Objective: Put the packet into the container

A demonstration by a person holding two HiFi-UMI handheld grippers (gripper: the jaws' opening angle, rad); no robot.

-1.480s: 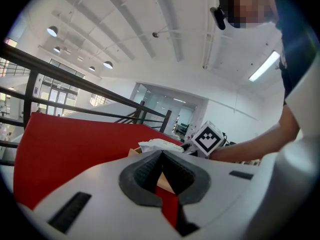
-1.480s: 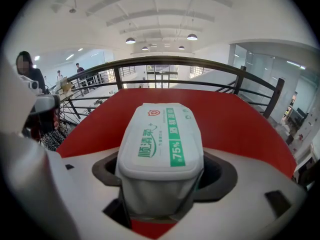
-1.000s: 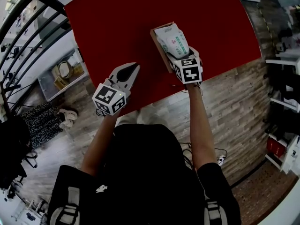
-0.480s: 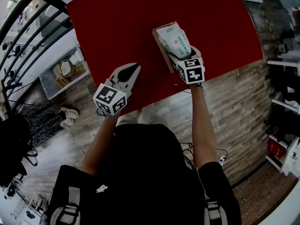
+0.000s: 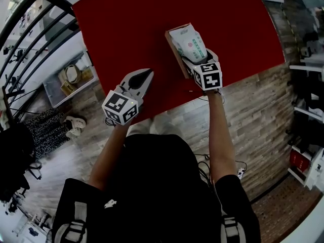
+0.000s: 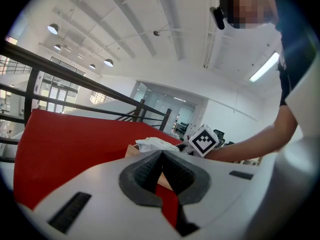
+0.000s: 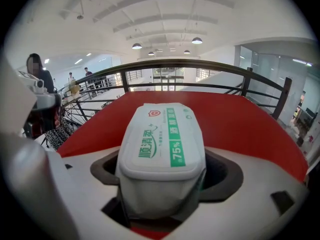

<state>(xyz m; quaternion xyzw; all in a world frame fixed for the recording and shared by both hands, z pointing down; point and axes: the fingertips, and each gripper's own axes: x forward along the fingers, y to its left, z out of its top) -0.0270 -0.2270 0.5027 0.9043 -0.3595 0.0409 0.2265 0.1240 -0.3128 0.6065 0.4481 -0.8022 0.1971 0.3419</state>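
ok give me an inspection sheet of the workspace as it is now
surface: red table, flat
job's things: white packet at the brown container's open top, near end in the right gripper
clutter: nothing seen
grippers: right gripper shut on the packet; left gripper shut, empty, over the table's near edge
cables: cable on the floor beside the person
surroundings: black railing, wood-look floor, sandals

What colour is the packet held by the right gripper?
The packet is white with a green stripe; clearest in the right gripper view.
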